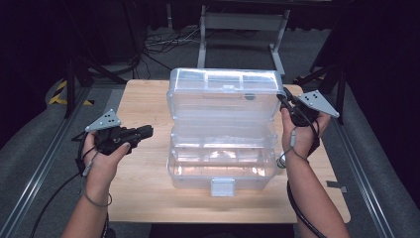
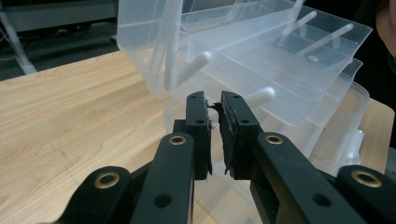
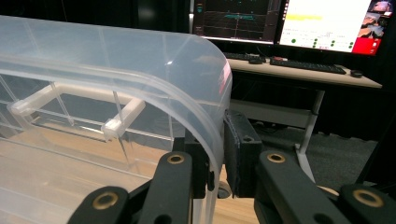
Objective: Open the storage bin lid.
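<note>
A clear plastic tool box (image 1: pixel 223 148) stands open in the middle of the wooden table (image 1: pixel 143 193), its lid (image 1: pixel 223 87) raised at the back and its trays stepped out. My right gripper (image 1: pixel 286 96) is at the lid's right end. In the right gripper view its jaws (image 3: pixel 217 140) are shut on the lid's curved rim (image 3: pixel 205 107). My left gripper (image 1: pixel 148 131) hovers left of the box, pointing toward it. Its pads (image 2: pixel 213 105) are nearly together with nothing between them, just short of the tray arms (image 2: pixel 196 63).
A grey metal stand (image 1: pixel 242 22) and loose cables (image 1: pixel 163 42) lie on the floor behind the table. A desk with monitors (image 3: pixel 327 23) and a keyboard (image 3: pixel 308 65) stands off to the right. Bare wood lies left and in front of the box.
</note>
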The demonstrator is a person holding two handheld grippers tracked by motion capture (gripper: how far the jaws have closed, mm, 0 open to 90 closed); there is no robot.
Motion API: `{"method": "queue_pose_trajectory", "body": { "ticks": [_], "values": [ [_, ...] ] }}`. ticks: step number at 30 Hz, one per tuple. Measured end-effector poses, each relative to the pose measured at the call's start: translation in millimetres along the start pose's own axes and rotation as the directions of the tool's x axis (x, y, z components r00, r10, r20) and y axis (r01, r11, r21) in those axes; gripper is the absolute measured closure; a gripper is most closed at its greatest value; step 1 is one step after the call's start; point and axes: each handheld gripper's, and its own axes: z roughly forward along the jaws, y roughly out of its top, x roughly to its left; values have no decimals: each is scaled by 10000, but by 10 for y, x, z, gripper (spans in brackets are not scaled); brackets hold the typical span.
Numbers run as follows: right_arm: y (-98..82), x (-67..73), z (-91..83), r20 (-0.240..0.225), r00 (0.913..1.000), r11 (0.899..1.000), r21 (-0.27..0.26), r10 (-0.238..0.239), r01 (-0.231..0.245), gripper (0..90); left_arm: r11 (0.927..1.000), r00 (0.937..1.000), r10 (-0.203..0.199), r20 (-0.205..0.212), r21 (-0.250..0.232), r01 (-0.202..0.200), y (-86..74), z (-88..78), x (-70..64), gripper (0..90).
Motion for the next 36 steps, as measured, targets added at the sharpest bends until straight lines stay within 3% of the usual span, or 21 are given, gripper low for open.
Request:
{"method": "queue_pose_trajectory", "body": {
  "ticks": [22,36],
  "values": [
    [-17,-128,310,-190,9998,9995,-291,-93,87,829,9981,9939,-612,-918,30,617,-244,-323,12,813],
    [-49,-252,476,-747,9971,9988,-480,-110,74,822,9961,9887,-749,-1300,362,802,-395,-230,45,771]
  ]
}}
